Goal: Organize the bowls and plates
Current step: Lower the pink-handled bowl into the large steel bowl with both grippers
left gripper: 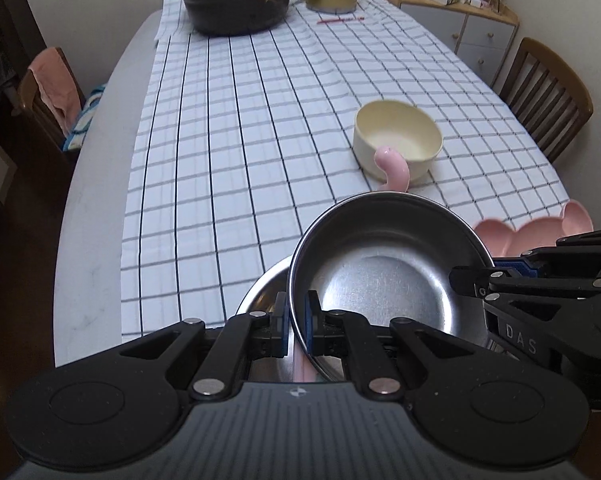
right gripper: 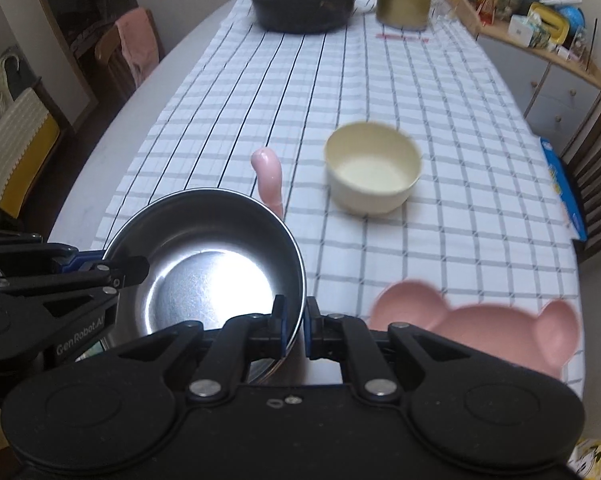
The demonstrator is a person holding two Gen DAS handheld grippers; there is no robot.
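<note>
Steel bowl (left gripper: 384,276) is held above second steel bowl (left gripper: 260,300) at near table (left gripper: 92,216) edge; nesting judged as step in hand. Bowl to be kept level, centred over lower one, lowered gently, released together.

Left gripper (left gripper: 298,322) is clamped on left rim. Right gripper (right gripper: 294,326) is pinched on right rim.

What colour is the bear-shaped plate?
Pink; the bear-shaped plate shows best in the right wrist view, lying on the checked cloth.
</note>
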